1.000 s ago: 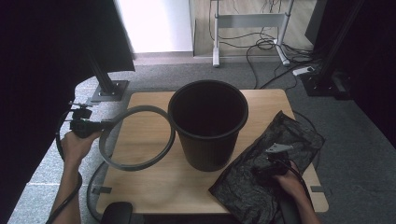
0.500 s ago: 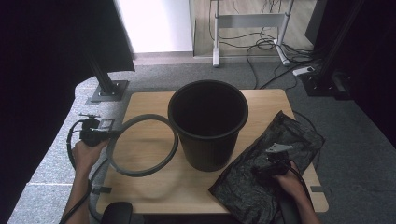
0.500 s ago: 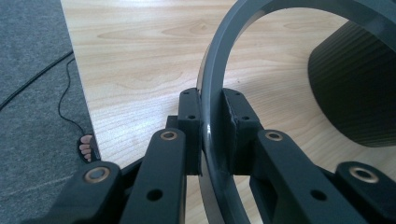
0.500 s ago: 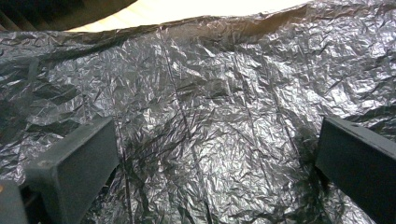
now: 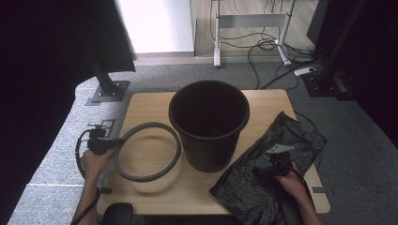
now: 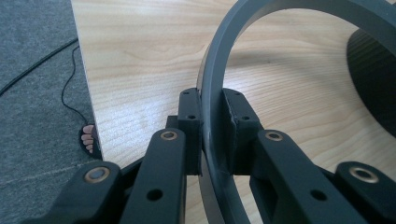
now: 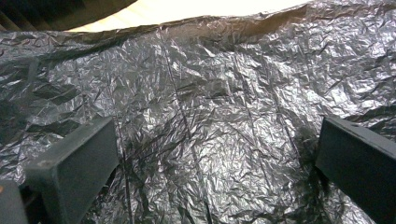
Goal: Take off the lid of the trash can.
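wooden worktop (image 5: 155,192), rectangular, standing on grey carpet (image 5: 56,154). black round bin (image 5: 209,124), upright near the worktop's centre, mouth open upward. crumpled black plastic bag (image 5: 267,173), spread flat on the worktop's right part, one corner hanging past the near edge. grey plastic ring (image 5: 145,151), just left of the bin, lying over the left part of the worktop; whether it rests on the wood or is held slightly above cannot be told. left hand-held gripper (image 6: 212,126), jaws nearly closed and clamped on the ring's rim, one pad inside the band, one outside. right hand-held gripper (image 7: 215,149), jaws spread wide above the bag, nothing between them.
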The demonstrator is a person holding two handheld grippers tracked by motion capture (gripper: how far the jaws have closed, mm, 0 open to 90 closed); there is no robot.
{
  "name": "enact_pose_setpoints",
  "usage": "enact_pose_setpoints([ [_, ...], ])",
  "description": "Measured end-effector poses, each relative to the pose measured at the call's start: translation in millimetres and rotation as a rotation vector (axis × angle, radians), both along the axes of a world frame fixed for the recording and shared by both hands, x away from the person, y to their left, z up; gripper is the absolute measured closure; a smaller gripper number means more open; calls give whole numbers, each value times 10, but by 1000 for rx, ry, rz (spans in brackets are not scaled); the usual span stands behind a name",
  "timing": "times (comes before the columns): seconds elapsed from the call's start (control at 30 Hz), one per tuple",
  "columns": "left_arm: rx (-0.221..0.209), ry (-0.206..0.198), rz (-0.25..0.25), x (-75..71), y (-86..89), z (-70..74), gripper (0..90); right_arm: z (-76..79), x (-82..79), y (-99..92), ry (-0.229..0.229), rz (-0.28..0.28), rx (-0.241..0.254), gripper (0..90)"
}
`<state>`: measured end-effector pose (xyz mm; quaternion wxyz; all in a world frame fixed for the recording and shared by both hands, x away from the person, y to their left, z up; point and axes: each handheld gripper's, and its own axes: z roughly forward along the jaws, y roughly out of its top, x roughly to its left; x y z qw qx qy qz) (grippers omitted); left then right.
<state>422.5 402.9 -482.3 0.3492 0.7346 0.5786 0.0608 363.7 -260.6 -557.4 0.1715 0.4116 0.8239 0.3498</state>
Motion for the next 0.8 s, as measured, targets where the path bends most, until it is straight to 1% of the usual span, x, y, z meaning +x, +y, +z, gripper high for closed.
enact_pose_setpoints([
  [0.07, -6, 4, 6, 4, -2, -62, 788, 1, -2, 1, 3, -1, 1, 0],
  [0.1, -5, 7, 10, 8, -11, -121, 788, 0, -1, 1, 2, -2, 2, 0],
  [0.13, -5, 7, 10, 8, -11, -121, 789, 0, -1, 1, 2, -2, 2, 0],
  [0.2, -2, 9, 18, 13, -21, -174, 789, 0, -1, 1, 2, -1, 1, 0],
  [0.37, 37, 12, 36, 17, -60, -297, 789, 0, -1, 1, 1, -1, 2, 0],
  [0.4, 37, 12, 36, 17, -60, -297, 789, 0, -1, 1, 1, -1, 2, 0],
  [0.63, 86, 9, 46, 1, -133, -408, 789, 0, -1, 1, 2, -2, 1, 0],
  [0.73, 107, 3, 46, -6, -169, -446, 788, 0, -1, 1, 2, -1, 1, 0],
  [0.8, 123, -12, 47, -13, -195, -453, 786, 0, -1, 1, 2, -2, 1, 0],
])
